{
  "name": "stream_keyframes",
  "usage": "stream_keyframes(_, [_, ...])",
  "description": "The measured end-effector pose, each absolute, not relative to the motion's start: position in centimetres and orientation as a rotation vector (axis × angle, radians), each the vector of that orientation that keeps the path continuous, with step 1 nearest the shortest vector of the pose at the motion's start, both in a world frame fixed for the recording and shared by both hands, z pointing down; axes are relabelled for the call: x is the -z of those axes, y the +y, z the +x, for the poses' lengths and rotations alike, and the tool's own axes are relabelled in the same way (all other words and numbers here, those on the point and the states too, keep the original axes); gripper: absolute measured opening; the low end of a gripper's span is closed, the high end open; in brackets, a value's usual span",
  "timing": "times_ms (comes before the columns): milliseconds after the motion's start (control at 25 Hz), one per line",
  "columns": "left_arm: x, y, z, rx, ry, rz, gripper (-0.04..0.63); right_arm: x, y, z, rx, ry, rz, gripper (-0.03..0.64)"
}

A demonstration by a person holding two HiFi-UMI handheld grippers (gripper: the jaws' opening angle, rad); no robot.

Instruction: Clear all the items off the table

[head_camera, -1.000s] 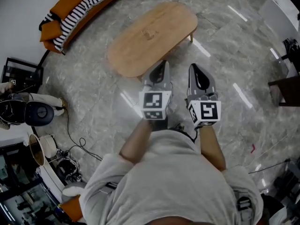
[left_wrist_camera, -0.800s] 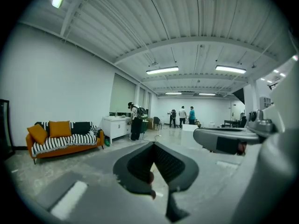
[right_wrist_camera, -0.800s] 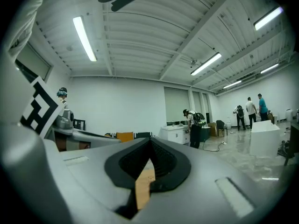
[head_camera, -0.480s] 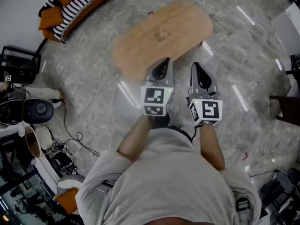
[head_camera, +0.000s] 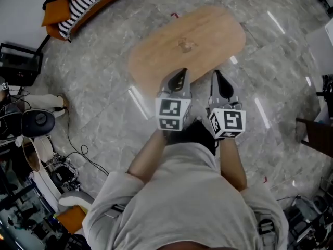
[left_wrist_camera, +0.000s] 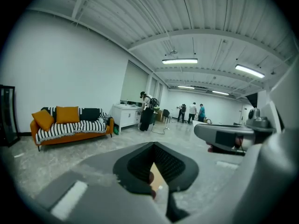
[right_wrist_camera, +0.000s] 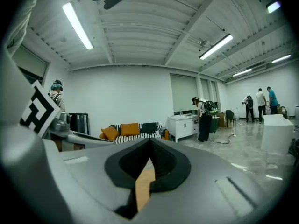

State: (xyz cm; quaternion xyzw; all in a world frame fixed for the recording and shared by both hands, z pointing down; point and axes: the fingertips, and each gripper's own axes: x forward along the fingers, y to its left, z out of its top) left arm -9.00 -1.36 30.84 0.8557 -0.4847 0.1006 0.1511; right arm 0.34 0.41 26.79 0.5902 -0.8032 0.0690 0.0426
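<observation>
An oval wooden table [head_camera: 208, 30] stands on the grey marble floor ahead of me. One small pale, clear-looking thing [head_camera: 186, 45] lies near its middle; it is too small to make out. My left gripper [head_camera: 180, 76] and right gripper [head_camera: 219, 77] are held side by side, their tips over the table's near edge, well short of that thing. Both are shut with nothing between the jaws. In the left gripper view the left gripper [left_wrist_camera: 156, 171] shows only a sliver of table through its shut jaws, and the right gripper [right_wrist_camera: 148, 166] shows the same in its own view.
An orange sofa [head_camera: 57, 20] with a striped blanket stands at the back left. Cables and equipment [head_camera: 39, 126] crowd the floor at the left. Dark furniture [head_camera: 317, 132] sits at the right edge. A white cabinet [left_wrist_camera: 125, 115] and people [left_wrist_camera: 189, 112] are further off in the room.
The table has come closer in the head view, and the gripper tips now overlap its near edge. Both grippers have stayed shut and side by side.
</observation>
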Motion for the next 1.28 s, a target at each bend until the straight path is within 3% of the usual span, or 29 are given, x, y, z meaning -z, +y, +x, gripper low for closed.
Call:
stream_keyframes(560, [-37.5,-15.6,-9.8,-0.385,-1.507,2.259,0.020,-34.4,-15.7,-0.1,-0.400,-2.502,1.554,0.007])
stream_keyframes(1280, [-56.9,-24.2,-7.8,-0.715,-1.339,2.228,0.020,-57.1,-26.0,-1.4,-0.575,-2.469,1.250,0.006])
